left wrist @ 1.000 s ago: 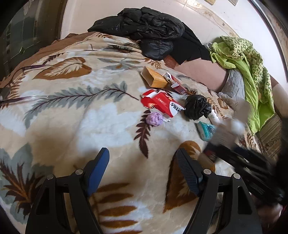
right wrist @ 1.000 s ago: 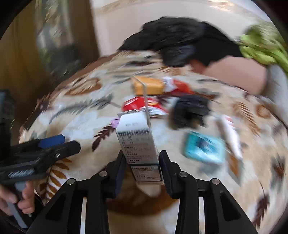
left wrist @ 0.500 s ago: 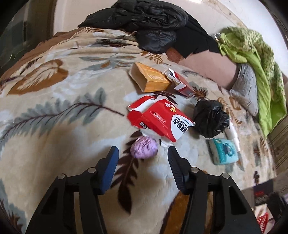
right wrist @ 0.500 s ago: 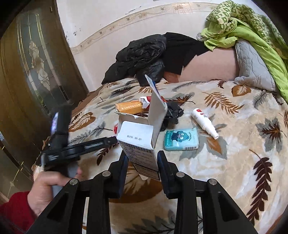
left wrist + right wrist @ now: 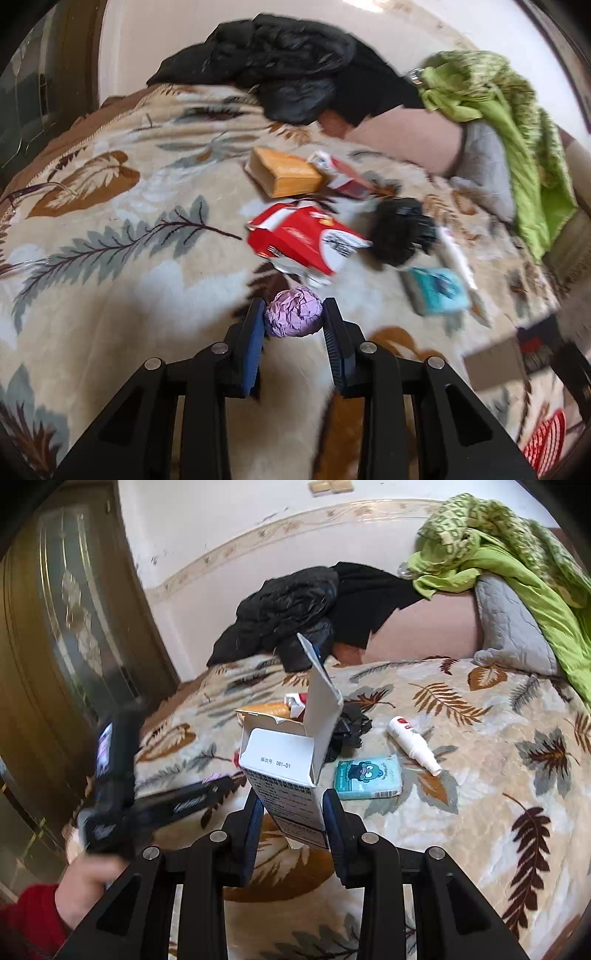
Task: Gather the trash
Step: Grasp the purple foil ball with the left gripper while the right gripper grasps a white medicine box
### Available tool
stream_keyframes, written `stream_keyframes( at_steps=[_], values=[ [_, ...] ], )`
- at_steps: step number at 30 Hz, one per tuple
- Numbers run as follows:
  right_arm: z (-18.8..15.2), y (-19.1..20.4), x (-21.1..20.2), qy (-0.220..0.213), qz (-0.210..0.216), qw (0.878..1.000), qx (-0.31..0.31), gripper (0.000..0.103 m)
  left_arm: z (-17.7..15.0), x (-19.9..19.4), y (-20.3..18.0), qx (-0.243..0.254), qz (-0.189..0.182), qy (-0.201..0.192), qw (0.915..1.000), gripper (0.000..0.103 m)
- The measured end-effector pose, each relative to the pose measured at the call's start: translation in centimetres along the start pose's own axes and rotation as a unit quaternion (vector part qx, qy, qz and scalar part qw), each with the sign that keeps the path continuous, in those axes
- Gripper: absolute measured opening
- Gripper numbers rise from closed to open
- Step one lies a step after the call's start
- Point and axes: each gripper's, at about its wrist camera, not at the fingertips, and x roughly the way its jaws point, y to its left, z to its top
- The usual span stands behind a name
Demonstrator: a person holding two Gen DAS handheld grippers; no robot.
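Now the purple paper ball [image 5: 293,313], low centre of frame on the leaf-patterned blanket [image 5: 110,295], is flanked by the left gripper [image 5: 293,317], whose jaws have just been closing onto it. Pickup is judged imminent. Beyond, the white carton [image 5: 284,771] is clamped by the right gripper [image 5: 291,816].

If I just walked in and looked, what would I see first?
Probably the crumpled purple paper ball, squeezed between the left gripper's fingers low on the leafy blanket, with the fingers having just closed in on it. Next, the white carton with its flap up, held in the right gripper. Behind the ball lies a torn red box.
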Motion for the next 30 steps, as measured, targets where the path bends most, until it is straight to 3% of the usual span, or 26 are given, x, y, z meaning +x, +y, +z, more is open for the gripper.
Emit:
stream_keyframes(
  at_steps=[8, 12, 20, 30],
  values=[
    [-1.9, -0.9, -3.5, -0.008, -0.009, 0.999, 0.033, 0.035, -3.4, -6.3, -2.6, 0.043, -0.021, -0.05, 0.9976, 0.03],
    [-3.1, -1.3, -4.9, -0.005, -0.012, 0.999, 0.035, 0.035, -5.2, -8.3, -4.3, 0.074, -0.009, -0.07, 0.9947, 0.03],
    [-3.3, -2.9, -4.9, -0.001, 0.001, 0.997, 0.071, 0.035, -6.3, -7.8, -7.0, 0.13, 0.038, -0.089, 0.9868, 0.03],
    [-3.2, -2.6, -4.4, 0.004, 0.001, 0.998, 0.066, 0.035, -6.6, -7.3, -8.2, 0.164, 0.054, -0.098, 0.98, 0.03]
  ],
)
